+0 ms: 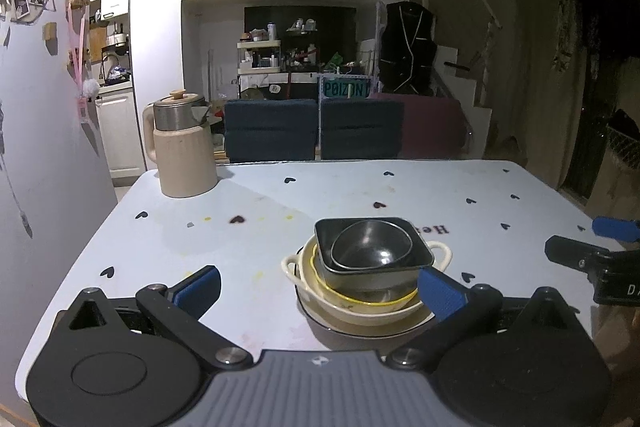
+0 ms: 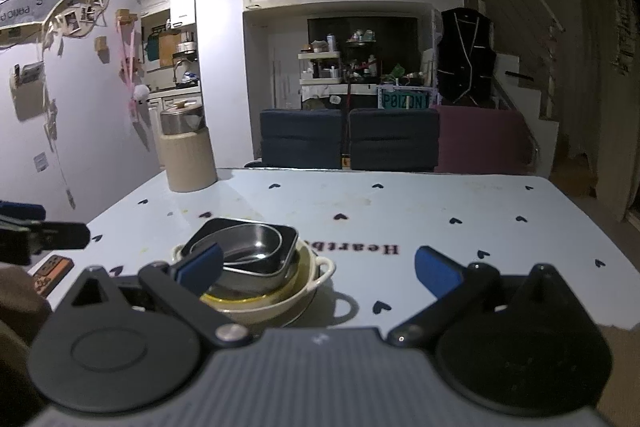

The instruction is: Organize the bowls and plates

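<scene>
Left wrist view
Left claw (image 1: 318, 285): jaws apart, empty, its right pad beside the stack.
Stack: dark round bowl (image 1: 370, 245) nested in a square dark dish (image 1: 420, 259), in a steel bowl (image 1: 370, 291), in a cream two-handled bowl (image 1: 316, 291), on a dark plate (image 1: 360, 331), near front of the surface (image 1: 280, 203).
Kettle (image 1: 182, 147): far left corner, well apart.

Right wrist view
Right claw (image 2: 318, 269): jaws apart, empty, left pad in front of the stack.
Cream two-handled bowl (image 2: 320, 273): the same stack seen from the right.
Progress: everything visible is nested; judged essentially done, only withdrawal or moving the stack left.
</scene>
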